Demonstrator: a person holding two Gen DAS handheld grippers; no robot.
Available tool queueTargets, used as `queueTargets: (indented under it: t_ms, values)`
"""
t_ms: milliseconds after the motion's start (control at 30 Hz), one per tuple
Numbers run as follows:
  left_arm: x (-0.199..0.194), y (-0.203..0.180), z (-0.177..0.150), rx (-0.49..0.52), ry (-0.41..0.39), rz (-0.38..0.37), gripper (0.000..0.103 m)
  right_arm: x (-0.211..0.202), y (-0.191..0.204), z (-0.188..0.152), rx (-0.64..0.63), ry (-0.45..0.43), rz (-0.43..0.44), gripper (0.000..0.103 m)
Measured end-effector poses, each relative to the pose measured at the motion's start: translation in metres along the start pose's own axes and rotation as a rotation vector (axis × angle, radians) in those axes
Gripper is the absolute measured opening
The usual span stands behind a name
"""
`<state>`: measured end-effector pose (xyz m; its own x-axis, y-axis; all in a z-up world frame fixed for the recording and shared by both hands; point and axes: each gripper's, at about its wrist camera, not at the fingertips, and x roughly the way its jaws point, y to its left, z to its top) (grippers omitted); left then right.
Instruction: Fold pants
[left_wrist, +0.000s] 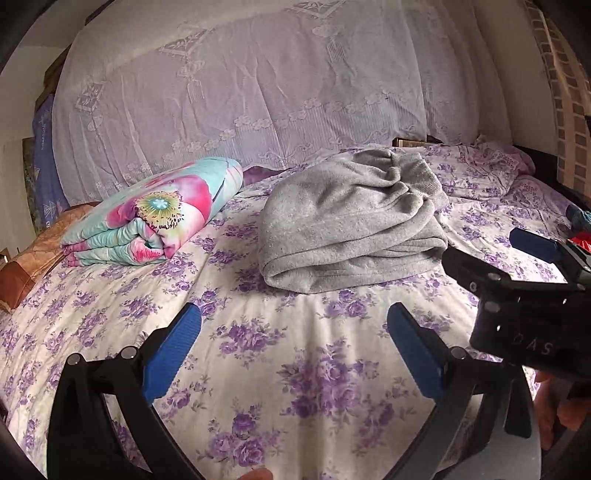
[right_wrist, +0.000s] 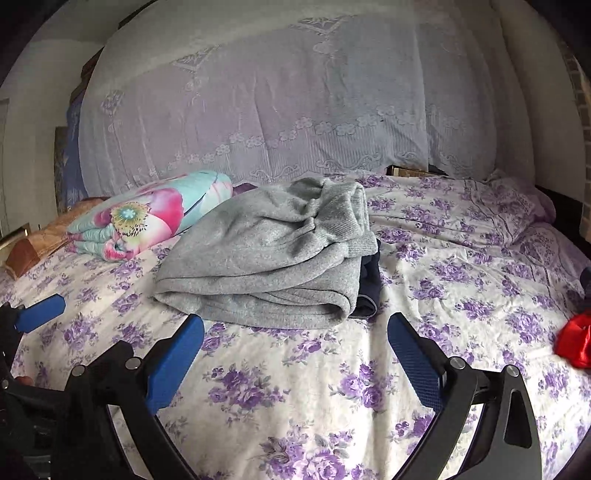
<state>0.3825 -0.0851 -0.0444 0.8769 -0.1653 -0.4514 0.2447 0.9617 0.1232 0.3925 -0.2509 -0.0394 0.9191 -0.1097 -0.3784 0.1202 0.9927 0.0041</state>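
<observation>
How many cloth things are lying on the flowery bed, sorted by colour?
Grey: 1, the folded grey pants
Dark blue: 1, the navy cloth beside the pants
Red: 1, the red cloth
Pink and teal: 1, the folded flowered quilt
Total: 4

Home bedroom: bed (left_wrist: 280, 369) with floral sheet, folded quilt (left_wrist: 155, 214), lace curtain (left_wrist: 258, 85).

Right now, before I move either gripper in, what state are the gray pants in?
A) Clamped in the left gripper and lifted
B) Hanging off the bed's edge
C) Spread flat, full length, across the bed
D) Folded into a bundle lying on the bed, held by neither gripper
D: the gray pants lie as a folded bundle on the floral bedsheet, while the left gripper and right gripper are both open, short of them.
</observation>
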Motion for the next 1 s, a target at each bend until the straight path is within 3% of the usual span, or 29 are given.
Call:
queueTargets:
  t_ms: [233,433,1000]
  values:
    - [0.015,0.003,-0.001,-0.015,0.076,0.006,0.098,0.009,0.002,0.0,0.002,0.035,0.019,0.099]
    - [0.01,-0.002,0.0,0.008,0.055,0.005,0.098,-0.006,-0.016,0.002,0.1,-0.048,0.012,0.1]
    - [0.006,0.002,0.0,-0.02,0.031,-0.027,0.098,0.024,-0.045,-0.007,0.277,0.104,0.031,0.099]
